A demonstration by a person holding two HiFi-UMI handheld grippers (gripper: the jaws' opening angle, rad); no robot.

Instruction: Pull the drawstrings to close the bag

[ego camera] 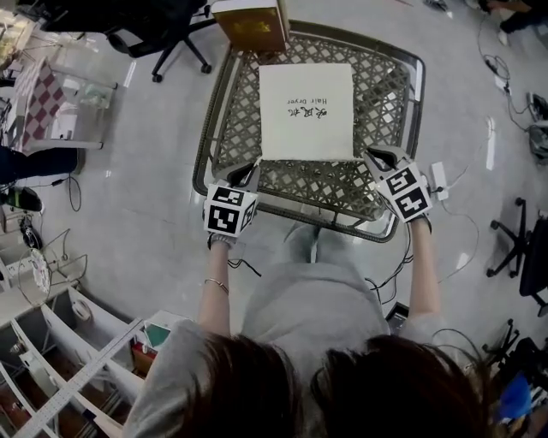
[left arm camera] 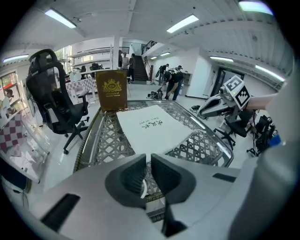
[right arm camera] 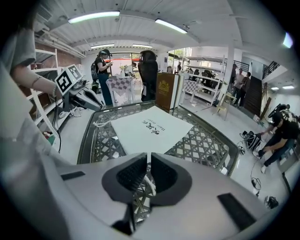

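A flat white drawstring bag with black print lies on the glass-topped wicker table. My left gripper hangs shut just above the bag's near left corner. My right gripper is shut over the near right corner. In the left gripper view the jaws meet at the tips before the bag, and a bit of white cord shows through the hollow behind them. The right gripper view shows the same: tips together, white cord below. I cannot tell whether either cord is pinched. The left corner's drawstring lies loose on the glass.
A brown box with a gold emblem stands at the table's far edge. A black office chair is beyond the far left corner. Cables and a power strip lie on the floor at right, shelving at lower left.
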